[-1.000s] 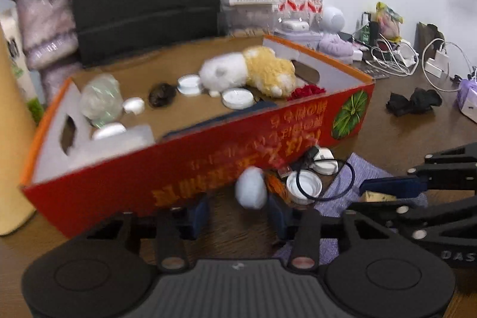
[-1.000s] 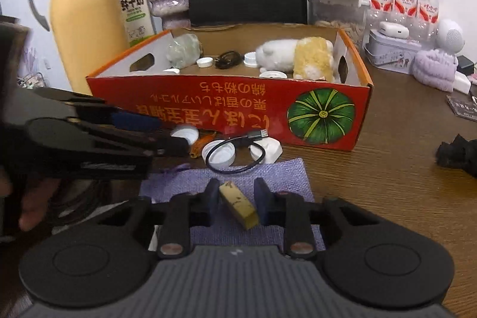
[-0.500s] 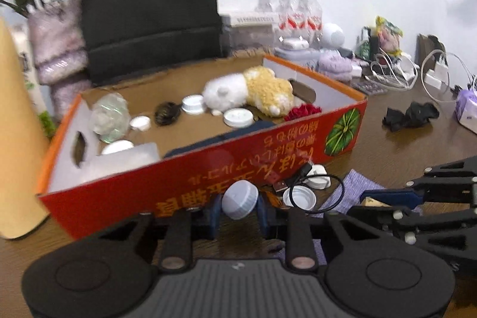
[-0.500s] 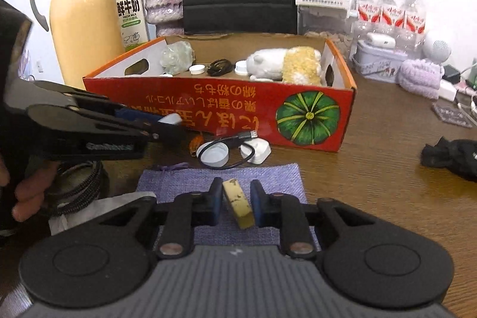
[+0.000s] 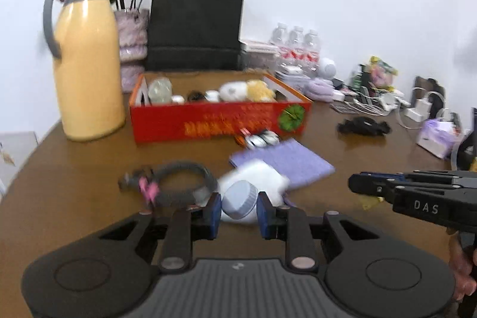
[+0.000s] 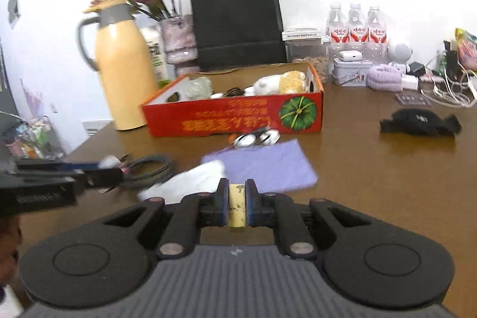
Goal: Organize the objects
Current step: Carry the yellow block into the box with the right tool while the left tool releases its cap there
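The left gripper clamps a pale ribbed bottle cap; the right gripper clamps a small yellowish block. Between them and the red cardboard box lie a purple cloth and coiled black cable.

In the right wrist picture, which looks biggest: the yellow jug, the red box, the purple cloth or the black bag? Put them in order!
1. Red box and black bag: look about alike, so no ranking.
2. Yellow jug.
3. Purple cloth: smallest, though it lies nearest the camera.
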Available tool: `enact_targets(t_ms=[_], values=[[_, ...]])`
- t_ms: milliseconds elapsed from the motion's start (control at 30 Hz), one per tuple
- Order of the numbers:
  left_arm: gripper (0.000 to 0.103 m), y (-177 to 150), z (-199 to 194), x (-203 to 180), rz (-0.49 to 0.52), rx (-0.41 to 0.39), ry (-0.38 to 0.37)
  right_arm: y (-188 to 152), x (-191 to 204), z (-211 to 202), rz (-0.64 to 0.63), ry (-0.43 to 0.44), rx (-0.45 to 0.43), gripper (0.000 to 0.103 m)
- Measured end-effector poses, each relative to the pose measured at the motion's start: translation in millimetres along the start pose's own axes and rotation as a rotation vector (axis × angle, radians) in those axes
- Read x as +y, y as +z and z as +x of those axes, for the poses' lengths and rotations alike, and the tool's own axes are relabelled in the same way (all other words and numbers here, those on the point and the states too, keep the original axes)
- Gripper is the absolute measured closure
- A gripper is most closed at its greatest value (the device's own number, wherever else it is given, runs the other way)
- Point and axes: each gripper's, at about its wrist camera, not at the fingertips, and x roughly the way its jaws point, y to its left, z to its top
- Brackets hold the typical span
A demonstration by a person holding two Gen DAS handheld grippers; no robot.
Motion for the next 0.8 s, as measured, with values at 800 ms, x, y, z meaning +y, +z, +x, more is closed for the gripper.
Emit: enact_targets(t_ms=[800], values=[[0.079, 166, 154, 68, 0.099, 0.019, 0.015, 138, -9, 103, -0.110, 0.137, -0.007, 0.091]])
